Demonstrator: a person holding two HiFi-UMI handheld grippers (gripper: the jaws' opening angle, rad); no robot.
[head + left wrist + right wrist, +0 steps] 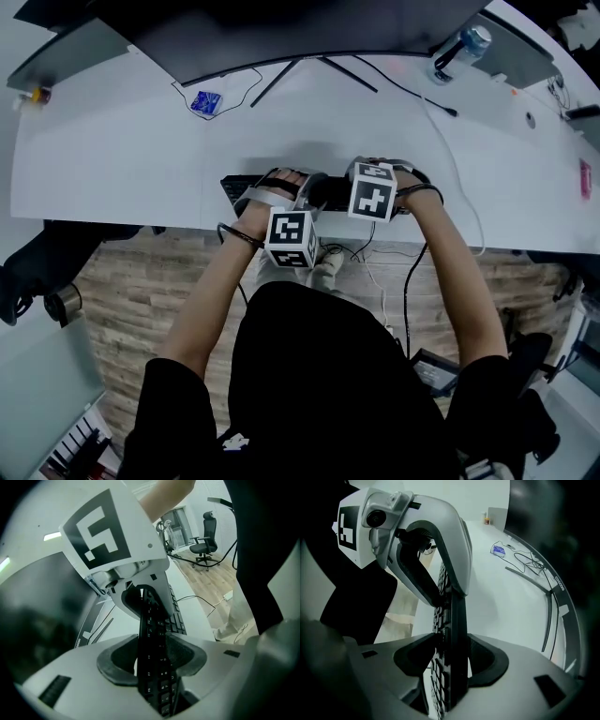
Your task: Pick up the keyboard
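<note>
A black keyboard point(334, 194) lies along the front edge of the white desk point(112, 159), mostly hidden under both grippers. My left gripper point(281, 185) is on its left part. In the left gripper view the keyboard point(157, 677) stands edge-on between the pads and the left gripper point(153, 656) is shut on it. My right gripper point(386, 175) is on the keyboard's right part. In the right gripper view the keyboard point(451, 672) runs between the jaws of the right gripper point(452, 654). Those jaws stand wide, straddling the keyboard without clamping it.
A curved dark monitor point(281, 28) on a V-shaped stand point(309, 73) fills the desk's far side. A blue packet point(206, 101) lies at the back left and a water bottle point(461, 49) at the back right. Cables point(450, 141) cross the desk. An office chair point(206, 536) stands on the wooden floor.
</note>
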